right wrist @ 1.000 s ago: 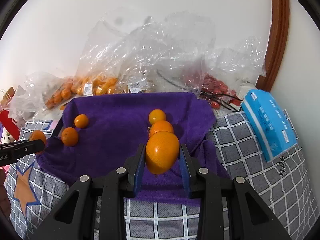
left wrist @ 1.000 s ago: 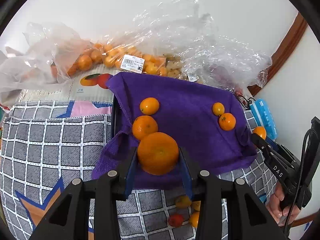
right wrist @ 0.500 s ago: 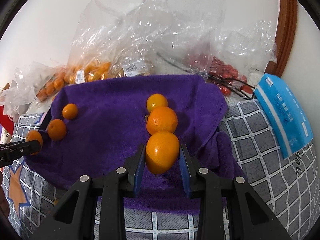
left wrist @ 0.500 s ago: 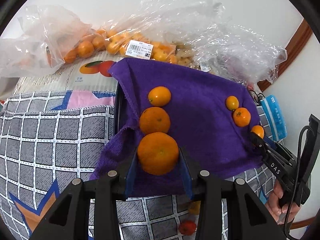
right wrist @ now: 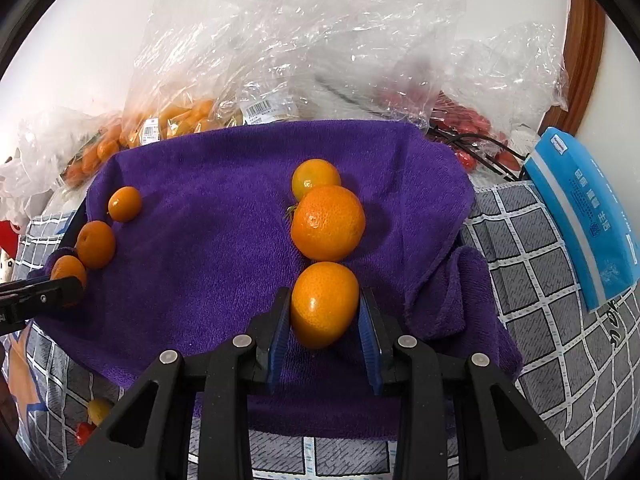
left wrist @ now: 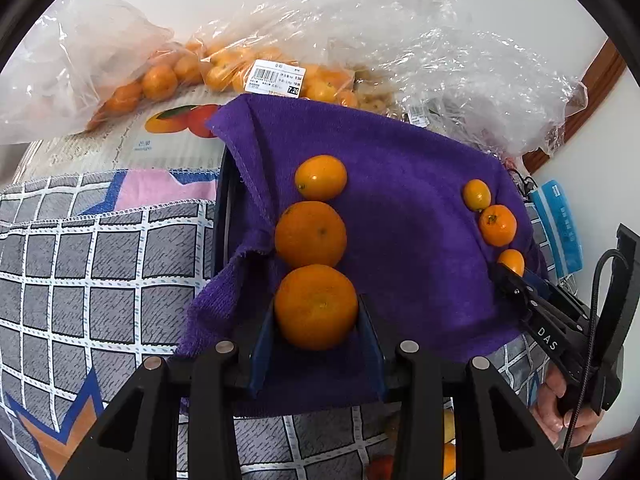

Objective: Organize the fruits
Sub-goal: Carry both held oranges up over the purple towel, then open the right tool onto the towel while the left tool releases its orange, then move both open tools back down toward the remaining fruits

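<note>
purple terry cloth [left wrist: 408,208] is draped over a dark tray whose edge [left wrist: 221,200] shows at the left, and on it the fruits lie in two rows. the left gripper [left wrist: 316,320] is clamped on a large mandarin [left wrist: 316,306], its blue pads [left wrist: 262,336] pressed to the fruit's two sides low over the cloth. just beyond it a second mandarin [left wrist: 310,234] touches it, and a smaller, smoother yellow-orange fruit [left wrist: 321,177] sits just past that one, the three making one line along the cloth's left side. the right gripper [right wrist: 325,316] is closed on a glossy oval citrus [right wrist: 324,304], also low over the cloth; whether either held fruit rests on the cloth cannot be told. ahead of it in the right wrist view sit a big dimpled orange [right wrist: 328,222], touching or nearly so, and a small one [right wrist: 315,178] partly hidden behind it. clear plastic bags [right wrist: 304,40] are heaped along the wall behind, some holding more mandarins [left wrist: 160,80] and one with a barcode label [left wrist: 276,78]. a blue packet [right wrist: 584,216] lies on the grey checked blanket [right wrist: 532,264] to the right of the cloth, and a few small fruits [right wrist: 96,410] lie on the blanket near its front left corner.
</note>
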Action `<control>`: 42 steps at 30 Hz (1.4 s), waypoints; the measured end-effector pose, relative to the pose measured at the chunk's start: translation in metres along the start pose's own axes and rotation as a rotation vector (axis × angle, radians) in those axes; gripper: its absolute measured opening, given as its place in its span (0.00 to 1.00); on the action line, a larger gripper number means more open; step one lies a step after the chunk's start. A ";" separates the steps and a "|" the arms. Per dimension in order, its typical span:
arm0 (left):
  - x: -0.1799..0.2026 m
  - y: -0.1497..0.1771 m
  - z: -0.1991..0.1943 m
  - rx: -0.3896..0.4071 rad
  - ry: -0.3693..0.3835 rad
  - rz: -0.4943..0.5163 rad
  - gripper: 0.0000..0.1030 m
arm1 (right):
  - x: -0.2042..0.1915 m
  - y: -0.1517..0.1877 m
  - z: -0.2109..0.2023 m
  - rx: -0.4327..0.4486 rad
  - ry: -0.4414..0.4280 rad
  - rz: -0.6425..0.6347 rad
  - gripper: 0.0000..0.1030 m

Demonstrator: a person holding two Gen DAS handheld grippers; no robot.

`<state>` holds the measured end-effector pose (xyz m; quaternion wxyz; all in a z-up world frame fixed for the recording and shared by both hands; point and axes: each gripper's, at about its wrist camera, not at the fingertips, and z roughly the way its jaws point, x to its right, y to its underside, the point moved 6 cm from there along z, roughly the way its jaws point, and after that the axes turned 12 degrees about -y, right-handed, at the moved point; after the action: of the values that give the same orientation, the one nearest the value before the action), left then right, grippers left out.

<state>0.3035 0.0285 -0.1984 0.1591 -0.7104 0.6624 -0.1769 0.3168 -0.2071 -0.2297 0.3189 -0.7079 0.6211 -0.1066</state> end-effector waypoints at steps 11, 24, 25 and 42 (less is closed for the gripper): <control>0.003 0.001 0.002 0.003 -0.018 0.024 0.37 | -0.005 0.002 -0.006 -0.003 0.017 -0.030 0.37; -0.001 0.008 -0.046 0.074 -0.003 0.027 0.52 | -0.017 0.001 -0.063 0.141 0.044 -0.044 0.58; -0.004 0.010 -0.051 0.083 -0.007 0.024 0.52 | -0.019 0.002 -0.068 0.150 0.044 -0.045 0.58; -0.052 0.058 -0.102 0.148 -0.054 -0.052 0.52 | -0.064 0.052 -0.106 0.163 0.019 -0.064 0.58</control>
<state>0.2022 0.0771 -0.1364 0.2241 -0.7182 0.6242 -0.2103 0.2038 -0.1818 -0.1623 0.3657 -0.6982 0.5904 -0.1737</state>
